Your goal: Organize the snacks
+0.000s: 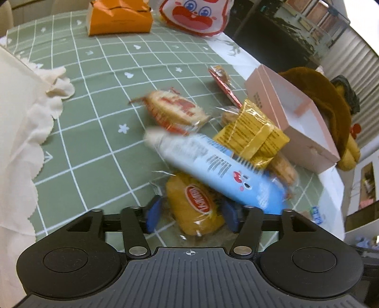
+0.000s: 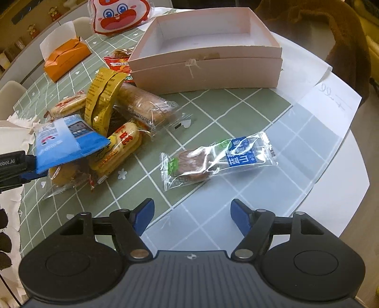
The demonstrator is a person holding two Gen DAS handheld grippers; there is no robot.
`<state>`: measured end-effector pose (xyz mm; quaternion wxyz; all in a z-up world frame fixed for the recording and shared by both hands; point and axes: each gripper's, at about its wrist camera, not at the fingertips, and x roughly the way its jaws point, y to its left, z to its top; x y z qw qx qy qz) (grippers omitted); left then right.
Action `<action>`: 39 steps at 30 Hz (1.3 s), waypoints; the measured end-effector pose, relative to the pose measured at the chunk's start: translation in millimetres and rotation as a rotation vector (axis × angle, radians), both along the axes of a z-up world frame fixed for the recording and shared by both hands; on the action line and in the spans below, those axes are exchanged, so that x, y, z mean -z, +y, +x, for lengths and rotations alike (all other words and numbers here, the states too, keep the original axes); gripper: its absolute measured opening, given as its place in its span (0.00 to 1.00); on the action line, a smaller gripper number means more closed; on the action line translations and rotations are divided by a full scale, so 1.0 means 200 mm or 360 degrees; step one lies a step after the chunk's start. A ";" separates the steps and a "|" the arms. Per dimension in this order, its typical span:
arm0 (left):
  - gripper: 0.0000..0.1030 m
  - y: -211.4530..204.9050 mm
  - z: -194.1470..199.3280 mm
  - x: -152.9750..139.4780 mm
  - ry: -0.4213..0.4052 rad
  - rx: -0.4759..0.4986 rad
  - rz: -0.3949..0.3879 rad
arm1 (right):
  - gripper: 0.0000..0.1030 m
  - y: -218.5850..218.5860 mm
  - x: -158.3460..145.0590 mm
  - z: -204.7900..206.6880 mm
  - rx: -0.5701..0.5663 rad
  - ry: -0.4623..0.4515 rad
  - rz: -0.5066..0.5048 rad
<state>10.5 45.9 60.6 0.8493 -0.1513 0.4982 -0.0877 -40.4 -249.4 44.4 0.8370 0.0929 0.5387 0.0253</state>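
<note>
A pile of wrapped snacks lies on the green checked tablecloth (image 1: 90,132). My left gripper (image 1: 191,216) is open, its blue pads either side of a yellow cake packet (image 1: 196,206), not closed on it. A blue packet (image 1: 213,163) lies tilted across the pile just ahead; it also shows in the right wrist view (image 2: 64,142). A yellow packet (image 1: 253,132) and a red-and-white biscuit packet (image 1: 180,109) lie beyond. The empty pink box (image 2: 206,52) stands at the back. My right gripper (image 2: 191,216) is open and empty, just short of a clear packet with a blue label (image 2: 218,158).
An orange paper bag (image 1: 118,16) and a white cartoon-face bag (image 1: 194,14) stand at the far side. A cream cloth (image 1: 21,123) lies on the left. A brown plush (image 1: 331,109) sits behind the box. A white sheet (image 2: 331,111) covers the table's right edge.
</note>
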 end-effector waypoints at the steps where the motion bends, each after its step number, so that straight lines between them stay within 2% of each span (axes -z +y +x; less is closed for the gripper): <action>1: 0.75 0.00 0.01 0.01 -0.0006 -0.0005 0.0029 | 0.70 0.00 0.00 0.00 0.0002 -0.0003 -0.0001; 2: 0.81 -0.01 0.01 0.02 -0.0006 -0.0008 0.0049 | 0.70 -0.01 0.00 0.00 0.0003 -0.0005 -0.0002; 5: 0.84 -0.02 0.04 0.03 -0.0002 -0.0006 0.0063 | 0.71 -0.01 0.00 0.00 0.0001 -0.0014 -0.0005; 7: 0.84 -0.05 0.06 0.04 -0.0006 0.0010 0.0067 | 0.72 -0.01 0.01 -0.01 -0.0006 -0.0024 -0.0013; 10: 0.83 -0.12 0.08 0.04 -0.0023 0.0078 0.0154 | 0.72 0.02 0.01 -0.02 -0.0032 -0.0036 -0.0052; 12: 0.75 -0.14 0.07 0.04 -0.0026 0.0113 0.0193 | 0.72 0.02 0.01 -0.02 -0.0050 -0.0040 -0.0074; 13: 0.65 -0.15 0.06 0.03 -0.0026 0.0118 0.0177 | 0.72 0.02 0.01 -0.02 -0.0054 -0.0042 -0.0071; 14: 0.61 -0.14 0.04 0.01 -0.0035 0.0124 0.0137 | 0.72 0.01 0.01 -0.02 -0.0050 -0.0044 -0.0065; 18: 0.59 -0.18 -0.08 -0.03 -0.0060 0.0217 0.0015 | 0.72 -0.07 0.01 0.00 0.0044 -0.0056 0.0000; 22: 0.58 -0.30 -0.20 -0.06 -0.0034 0.0406 -0.0056 | 0.73 -0.15 0.02 0.08 0.0170 -0.0040 0.0094; 26: 0.58 -0.42 -0.27 -0.06 -0.0014 0.0531 -0.0087 | 0.74 -0.16 0.03 0.22 0.0221 -0.0057 0.0048; 32: 0.58 -0.46 -0.28 -0.06 -0.0008 0.0532 -0.0063 | 0.74 -0.06 0.05 0.28 0.0013 -0.0101 -0.0086; 35: 0.58 -0.45 -0.27 -0.06 -0.0005 0.0507 -0.0059 | 0.74 -0.03 0.06 0.22 -0.0115 -0.0134 -0.0178; 39: 0.58 -0.45 -0.26 -0.06 0.0003 0.0499 -0.0066 | 0.77 -0.05 0.07 0.13 -0.0199 -0.0142 -0.0273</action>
